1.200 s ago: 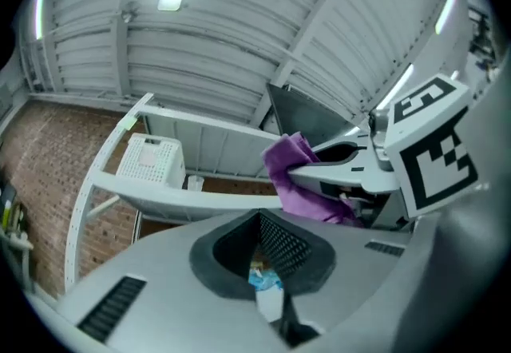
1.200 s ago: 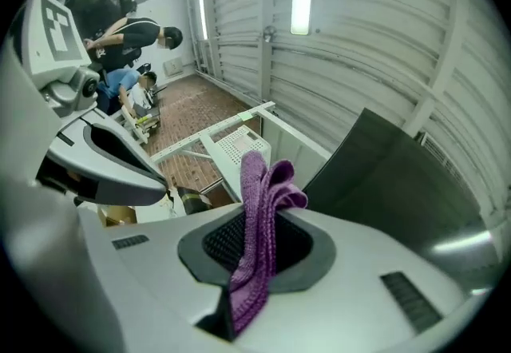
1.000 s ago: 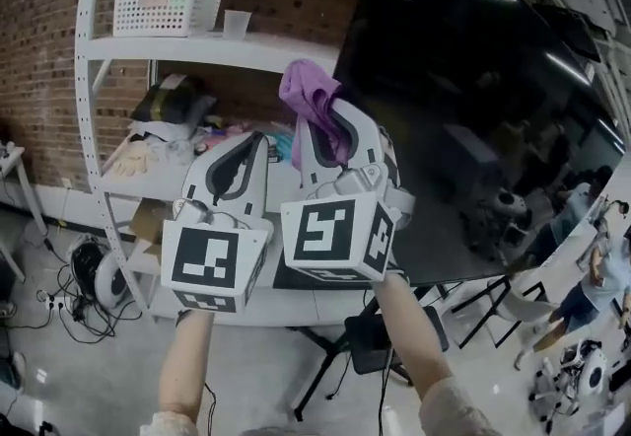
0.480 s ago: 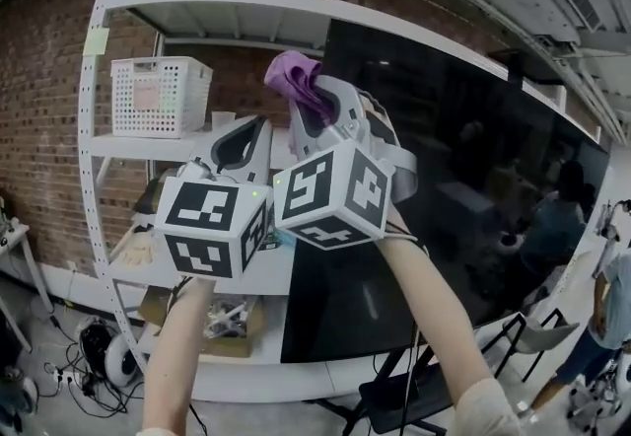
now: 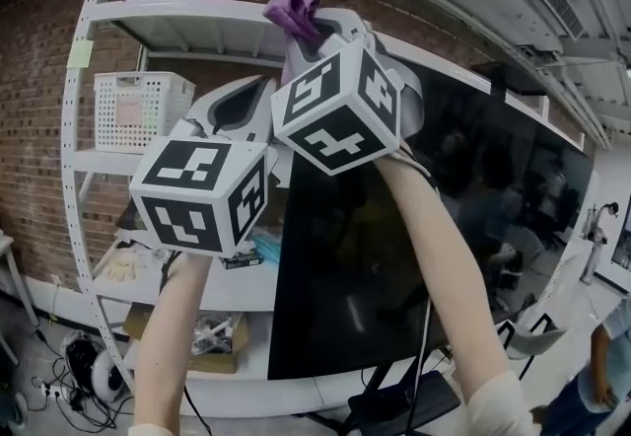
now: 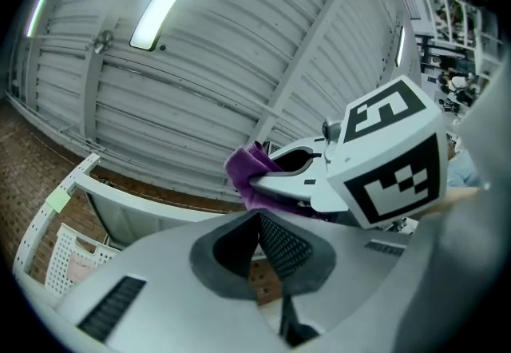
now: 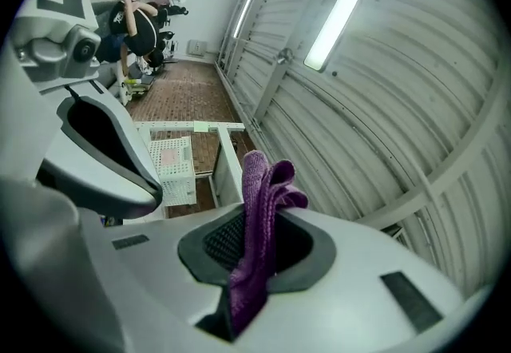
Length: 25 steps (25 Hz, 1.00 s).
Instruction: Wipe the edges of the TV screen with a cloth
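Both arms reach upward. The right gripper (image 5: 304, 30) pinches a purple cloth (image 5: 292, 10) by the top left corner of the TV (image 5: 394, 256); contact is unclear. The left gripper (image 5: 240, 107), jaws together and empty, sits just beside it, before a shelf (image 5: 82, 89) holding a basket (image 5: 138, 110).

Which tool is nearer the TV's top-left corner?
Right. The right tool, shut on the purple cloth, is up by that corner of the TV; the left tool sits lower, left of it.
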Each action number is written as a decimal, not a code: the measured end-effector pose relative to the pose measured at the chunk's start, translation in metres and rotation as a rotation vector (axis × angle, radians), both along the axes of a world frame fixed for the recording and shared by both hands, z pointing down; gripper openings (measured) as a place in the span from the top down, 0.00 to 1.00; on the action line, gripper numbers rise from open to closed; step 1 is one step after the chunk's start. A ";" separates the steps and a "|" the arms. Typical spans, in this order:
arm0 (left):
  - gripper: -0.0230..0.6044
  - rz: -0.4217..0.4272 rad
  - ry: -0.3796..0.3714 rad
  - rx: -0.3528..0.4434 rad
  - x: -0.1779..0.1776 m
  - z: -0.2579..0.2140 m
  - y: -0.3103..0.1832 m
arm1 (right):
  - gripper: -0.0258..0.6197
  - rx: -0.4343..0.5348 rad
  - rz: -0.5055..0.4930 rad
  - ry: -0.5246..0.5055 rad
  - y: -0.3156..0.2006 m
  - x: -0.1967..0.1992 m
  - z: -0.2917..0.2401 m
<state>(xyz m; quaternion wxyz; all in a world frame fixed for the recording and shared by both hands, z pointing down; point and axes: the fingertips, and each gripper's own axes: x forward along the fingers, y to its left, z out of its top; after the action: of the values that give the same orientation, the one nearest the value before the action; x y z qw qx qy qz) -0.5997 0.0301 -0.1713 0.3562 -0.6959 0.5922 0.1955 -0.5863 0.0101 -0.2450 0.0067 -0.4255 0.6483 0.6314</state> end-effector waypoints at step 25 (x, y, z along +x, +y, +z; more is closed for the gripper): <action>0.94 0.047 -0.011 0.011 0.037 -0.028 0.000 | 0.88 0.298 0.316 0.349 -0.002 0.042 0.002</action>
<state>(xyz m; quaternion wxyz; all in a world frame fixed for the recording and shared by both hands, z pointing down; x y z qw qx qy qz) -0.5627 0.0296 -0.1990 0.3584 -0.7087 0.5727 0.2034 -0.5446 0.0085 -0.2430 -0.1411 -0.4004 0.4651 0.7769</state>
